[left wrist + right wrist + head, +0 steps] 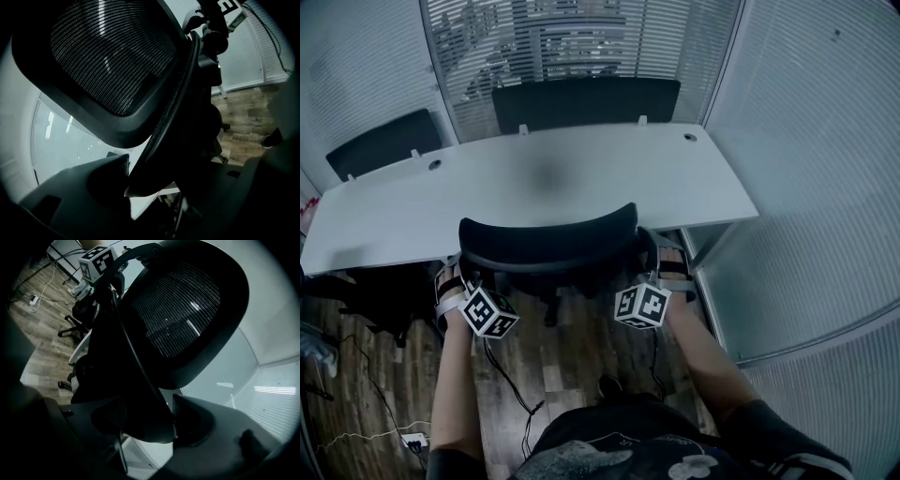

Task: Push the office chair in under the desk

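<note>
The black mesh office chair (548, 246) stands at the near edge of the white desk (581, 173), its backrest top just below the desk edge. My left gripper (453, 279) holds the backrest's left edge and my right gripper (661, 267) holds its right edge. In the left gripper view the backrest's rim (164, 117) runs down between the jaws of the left gripper (159, 176). In the right gripper view the right gripper (150, 417) is shut on the rim (140, 380), with both pads against it. The chair's seat and base are mostly hidden under the backrest.
Two more black chairs (586, 101) (384, 141) stand on the far side of the desk. Blind-covered glass walls (806, 187) close in the right and back. A desk leg (705, 246) stands at the right. Cables and a power strip (412, 439) lie on the wooden floor at the left.
</note>
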Available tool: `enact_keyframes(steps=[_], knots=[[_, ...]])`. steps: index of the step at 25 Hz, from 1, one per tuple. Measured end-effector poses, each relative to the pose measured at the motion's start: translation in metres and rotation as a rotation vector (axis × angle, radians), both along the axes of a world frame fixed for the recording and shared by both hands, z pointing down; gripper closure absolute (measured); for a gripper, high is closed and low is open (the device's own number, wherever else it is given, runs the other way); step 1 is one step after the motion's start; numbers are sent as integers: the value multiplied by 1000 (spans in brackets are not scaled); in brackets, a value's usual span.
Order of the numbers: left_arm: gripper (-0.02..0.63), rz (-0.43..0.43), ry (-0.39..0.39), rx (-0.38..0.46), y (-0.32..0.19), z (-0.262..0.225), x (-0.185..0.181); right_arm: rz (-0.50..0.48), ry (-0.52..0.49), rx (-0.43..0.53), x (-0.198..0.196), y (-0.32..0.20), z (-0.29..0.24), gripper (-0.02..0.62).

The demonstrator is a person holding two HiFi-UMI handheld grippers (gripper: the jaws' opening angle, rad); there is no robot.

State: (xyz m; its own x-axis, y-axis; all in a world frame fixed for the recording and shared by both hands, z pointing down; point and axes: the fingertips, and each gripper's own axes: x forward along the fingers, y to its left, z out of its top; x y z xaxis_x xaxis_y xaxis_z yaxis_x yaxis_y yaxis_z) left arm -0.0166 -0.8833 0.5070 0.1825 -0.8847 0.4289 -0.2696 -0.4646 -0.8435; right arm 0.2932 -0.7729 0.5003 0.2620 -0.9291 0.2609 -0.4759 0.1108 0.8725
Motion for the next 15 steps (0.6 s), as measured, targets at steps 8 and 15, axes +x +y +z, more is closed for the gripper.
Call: enact_keyframes(steps=[8, 15], knots=[[325, -12, 40, 33, 22, -18, -18, 52, 6, 29, -6, 26, -10, 314], [322, -1, 193, 63, 63, -47, -39, 90, -89, 96, -33, 61, -40, 314]])
